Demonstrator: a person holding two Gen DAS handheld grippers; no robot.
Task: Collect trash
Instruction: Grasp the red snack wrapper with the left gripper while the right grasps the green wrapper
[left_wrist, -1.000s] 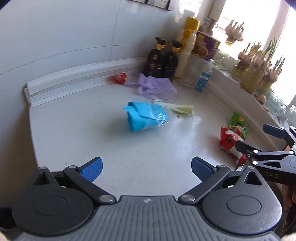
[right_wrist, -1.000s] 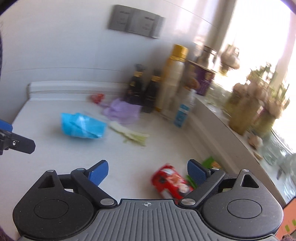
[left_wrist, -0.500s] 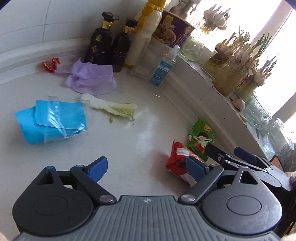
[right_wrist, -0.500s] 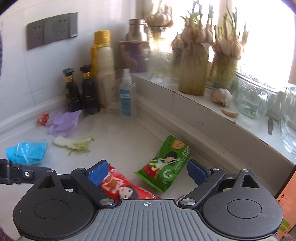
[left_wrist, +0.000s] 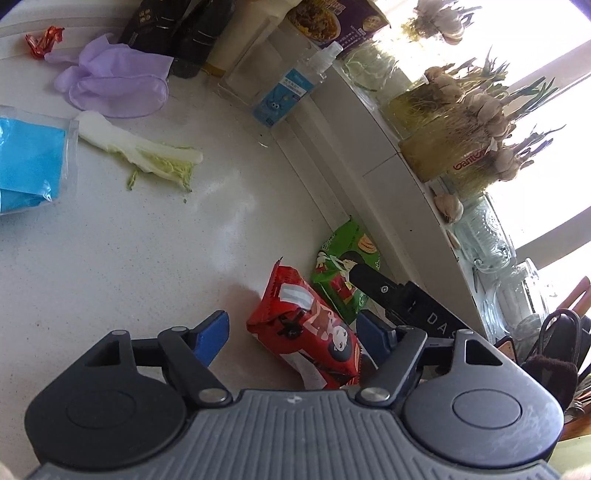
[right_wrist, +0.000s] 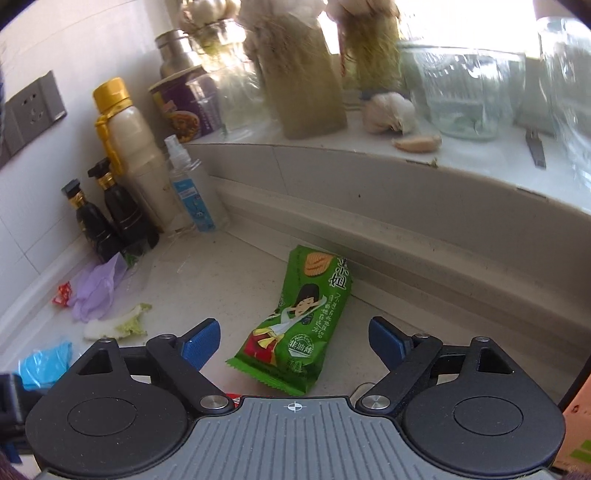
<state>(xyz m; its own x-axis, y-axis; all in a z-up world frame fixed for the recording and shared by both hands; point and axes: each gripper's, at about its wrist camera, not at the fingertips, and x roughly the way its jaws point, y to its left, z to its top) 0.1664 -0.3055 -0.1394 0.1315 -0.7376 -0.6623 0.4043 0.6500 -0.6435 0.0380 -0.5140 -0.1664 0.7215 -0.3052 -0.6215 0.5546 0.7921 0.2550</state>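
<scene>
L gripper (left_wrist: 291, 338) hangs low over the countertop (left_wrist: 147, 266), jaws apart w/ the red snack wrapper (left_wrist: 310, 332) lying between them; pads not pressing on it, so nothing grasped. Its jaws have just been closing in. R blue pad sits just beside the wrapper's edge, L pad has a gap to it.

R gripper (right_wrist: 293, 341) also released, jaws wide and just narrowing a bit, w/ the green snack wrapper (right_wrist: 303, 321) flat on the counter between them, no contact. In the left wrist view 1 finger of the R gripper lies over the green wrapper, which sits touching the red one, close to the base of the window ledge (right_wrist: 369, 162).

Further out: cabbage leaf (left_wrist: 144, 155) mid-counter, blue plastic bag (left_wrist: 26, 166) just beside its white end, purple glove (left_wrist: 114, 85) beyond, small red candy wrapper (left_wrist: 42, 40) near the wall.

Corner: 2 dark sauce bottles (right_wrist: 107, 218), a tall cream bottle w/ gold cap (right_wrist: 133, 155), a clear spray bottle (right_wrist: 192, 188), upright and bunched together. On the ledge: purple noodle cup (right_wrist: 184, 107), sprouting garlic in containers (left_wrist: 461, 122), loose garlic bulb (right_wrist: 388, 112), glass jars (right_wrist: 472, 96).
</scene>
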